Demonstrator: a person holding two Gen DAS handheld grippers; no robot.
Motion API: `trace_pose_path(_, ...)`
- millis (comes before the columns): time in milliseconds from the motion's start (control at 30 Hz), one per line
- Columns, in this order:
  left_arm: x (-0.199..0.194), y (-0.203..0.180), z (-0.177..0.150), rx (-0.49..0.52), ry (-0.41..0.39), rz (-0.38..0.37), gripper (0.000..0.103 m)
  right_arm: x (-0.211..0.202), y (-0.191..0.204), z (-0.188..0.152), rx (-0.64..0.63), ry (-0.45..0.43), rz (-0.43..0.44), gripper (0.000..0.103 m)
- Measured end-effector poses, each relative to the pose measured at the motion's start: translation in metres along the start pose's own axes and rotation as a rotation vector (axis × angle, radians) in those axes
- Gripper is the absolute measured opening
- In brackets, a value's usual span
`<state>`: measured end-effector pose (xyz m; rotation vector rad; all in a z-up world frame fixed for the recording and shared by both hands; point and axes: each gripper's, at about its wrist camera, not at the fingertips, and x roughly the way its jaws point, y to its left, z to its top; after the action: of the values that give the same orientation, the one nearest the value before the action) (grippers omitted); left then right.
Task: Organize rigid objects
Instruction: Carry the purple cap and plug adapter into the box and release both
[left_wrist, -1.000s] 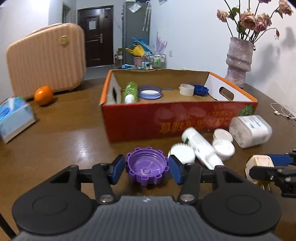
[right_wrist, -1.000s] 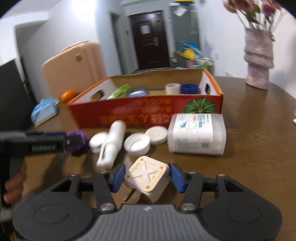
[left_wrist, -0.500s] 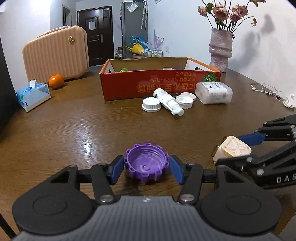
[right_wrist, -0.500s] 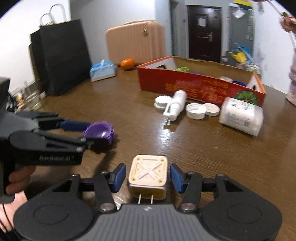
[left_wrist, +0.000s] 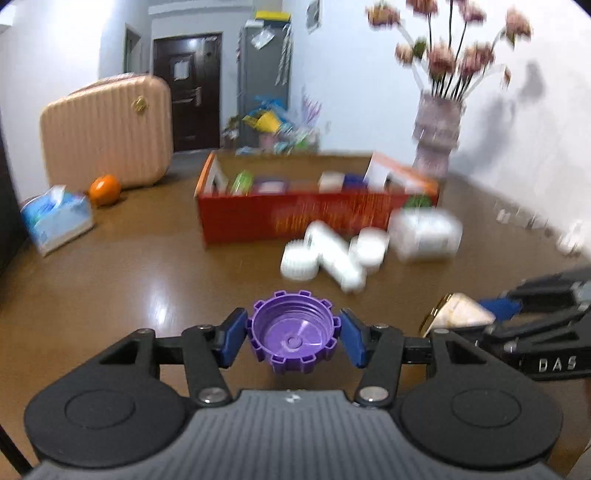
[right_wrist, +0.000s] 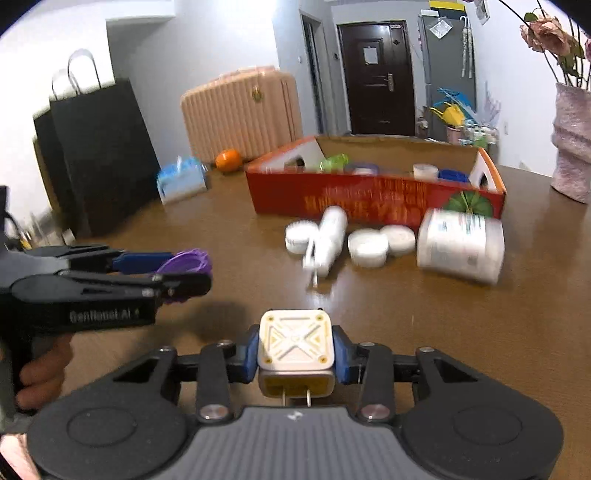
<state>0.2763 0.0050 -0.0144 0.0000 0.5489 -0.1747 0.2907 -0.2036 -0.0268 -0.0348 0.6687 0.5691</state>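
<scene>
Fingers of the left gripper (left_wrist: 293, 336) pinch one purple cap (left_wrist: 293, 341); the right gripper (right_wrist: 295, 356) has just closed, pinching one plug (right_wrist: 295, 343); three white caps (right_wrist: 367, 246) lie loose.

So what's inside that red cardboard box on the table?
Inside the red cardboard box: a green bottle, a round lid with a blue rim, a white tape roll and a blue cap. Its front wall hides the floor and anything lying lower.

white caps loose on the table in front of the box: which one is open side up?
The middle white cap, between the spray bottle and the flat-topped cap: its hollow faces up; the ribbed cap looks closed-topped.
</scene>
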Motion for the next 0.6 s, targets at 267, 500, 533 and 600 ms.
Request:
trace_pose_path(267,0.116,0.031,0.135,0.049,0.023,-0.065,0.055,0.022,-0.055,0.124,-0.013,-0.093,-0.007,0.038)
trace_pose_path(500,0.249,0.043,0.177,0.112,0.239,-0.005,0.055,0.169,-0.118,0.245,0.107,0.065,-0.105,0.038)
trace_pose_path(533,0.259,0.045,0.180,0.104,0.258,-0.011,0.055,0.189,-0.122,0.254,0.105,0.091,-0.116,0.038)
trace_pose_path(600,0.272,0.050,0.183,0.088,0.290,-0.024,0.056,0.223,-0.127,0.265,0.100,0.145,-0.155,0.038)
